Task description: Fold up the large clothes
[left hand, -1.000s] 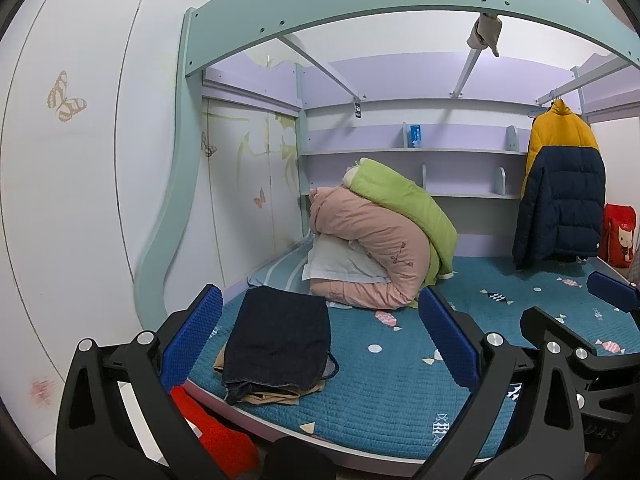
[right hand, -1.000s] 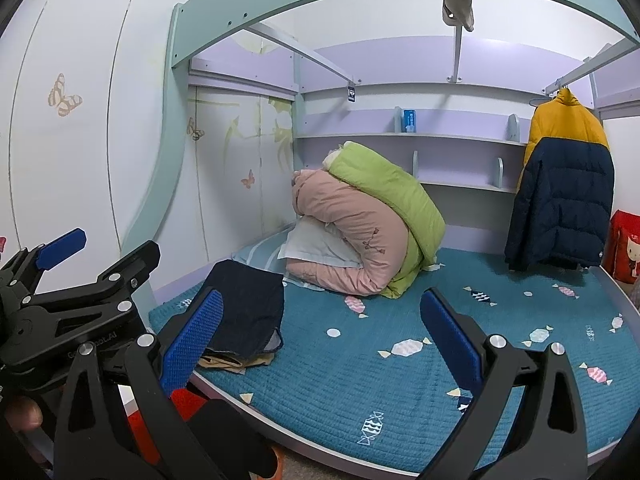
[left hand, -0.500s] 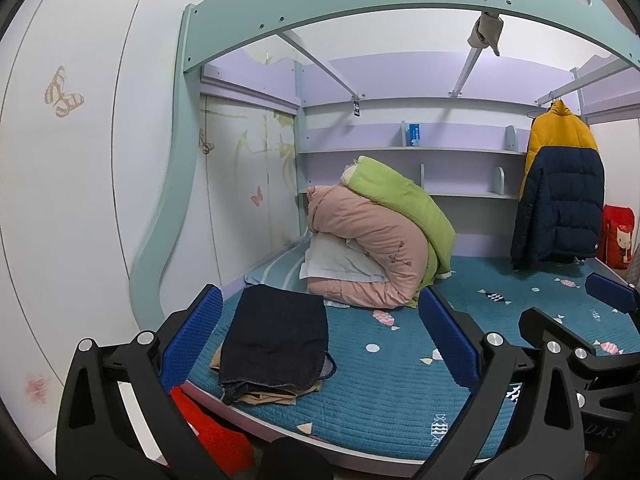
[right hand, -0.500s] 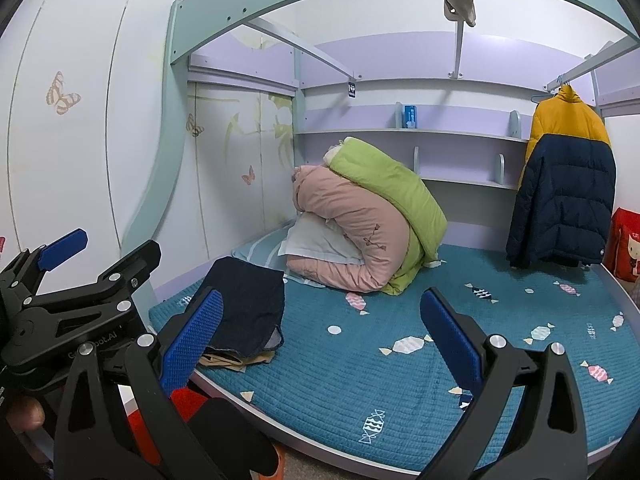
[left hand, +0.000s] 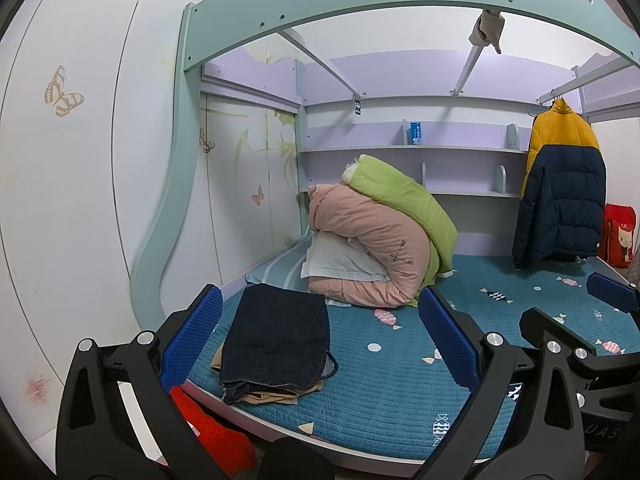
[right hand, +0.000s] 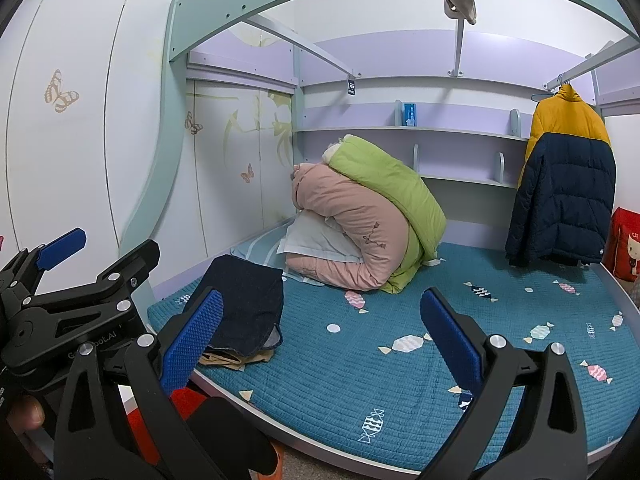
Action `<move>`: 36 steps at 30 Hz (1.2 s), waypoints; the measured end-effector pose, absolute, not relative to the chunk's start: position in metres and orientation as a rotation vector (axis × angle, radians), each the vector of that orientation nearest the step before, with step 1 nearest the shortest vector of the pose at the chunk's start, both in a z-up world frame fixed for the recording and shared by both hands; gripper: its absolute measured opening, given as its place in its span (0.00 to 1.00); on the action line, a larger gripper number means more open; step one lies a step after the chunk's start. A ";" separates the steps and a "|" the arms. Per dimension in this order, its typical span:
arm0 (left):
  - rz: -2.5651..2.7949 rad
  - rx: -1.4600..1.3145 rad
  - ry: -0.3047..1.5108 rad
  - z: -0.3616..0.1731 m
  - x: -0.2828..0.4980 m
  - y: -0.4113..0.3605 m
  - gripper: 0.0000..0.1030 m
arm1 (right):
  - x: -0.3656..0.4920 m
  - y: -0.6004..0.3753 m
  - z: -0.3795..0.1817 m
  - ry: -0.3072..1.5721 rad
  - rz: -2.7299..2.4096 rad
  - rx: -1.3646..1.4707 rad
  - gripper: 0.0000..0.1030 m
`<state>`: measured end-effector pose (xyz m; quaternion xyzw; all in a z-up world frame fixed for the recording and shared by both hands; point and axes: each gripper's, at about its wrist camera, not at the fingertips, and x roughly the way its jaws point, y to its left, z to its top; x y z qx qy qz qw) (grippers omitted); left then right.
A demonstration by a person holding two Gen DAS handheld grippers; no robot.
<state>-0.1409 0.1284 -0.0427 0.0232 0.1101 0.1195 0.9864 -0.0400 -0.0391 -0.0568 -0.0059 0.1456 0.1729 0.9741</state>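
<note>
Looks nearly done: dark jeans (left hand: 276, 340) folded on tan clothes (left hand: 272, 394) at near left of bed (left hand: 380, 392), left gripper (left hand: 320, 340) and right gripper (right hand: 320, 340) both wide apart, empty, maybe coat (left hand: 560, 184) left.

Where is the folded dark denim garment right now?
In both wrist views the folded dark denim garment lies on a tan garment at the near left corner of the teal mattress, in front of the rolled quilts.
</note>
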 end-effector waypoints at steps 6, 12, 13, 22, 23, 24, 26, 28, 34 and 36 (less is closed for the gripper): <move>0.240 0.044 0.223 -0.043 -0.141 0.129 0.96 | -0.039 -0.038 -0.057 0.296 0.348 -0.011 0.93; 0.241 0.047 0.223 -0.043 -0.141 0.129 0.95 | -0.039 -0.038 -0.059 0.299 0.349 -0.010 0.93; 0.241 0.047 0.224 -0.044 -0.140 0.130 0.96 | -0.039 -0.038 -0.060 0.300 0.350 -0.009 0.93; 0.249 0.051 0.224 -0.048 -0.139 0.132 0.96 | -0.039 -0.038 -0.062 0.302 0.348 -0.008 0.93; 0.248 0.052 0.224 -0.048 -0.139 0.132 0.96 | -0.039 -0.038 -0.062 0.302 0.349 -0.007 0.93; 0.249 0.053 0.224 -0.048 -0.139 0.133 0.96 | -0.039 -0.038 -0.062 0.303 0.349 -0.007 0.93; 0.251 0.055 0.225 -0.050 -0.139 0.134 0.96 | -0.040 -0.037 -0.064 0.304 0.349 -0.006 0.93; 0.252 0.054 0.224 -0.051 -0.141 0.135 0.95 | -0.041 -0.037 -0.065 0.304 0.349 -0.007 0.93; 0.252 0.056 0.224 -0.051 -0.141 0.135 0.95 | -0.040 -0.037 -0.066 0.307 0.350 -0.005 0.93; 0.252 0.057 0.226 -0.052 -0.141 0.136 0.95 | -0.040 -0.037 -0.066 0.308 0.351 -0.005 0.93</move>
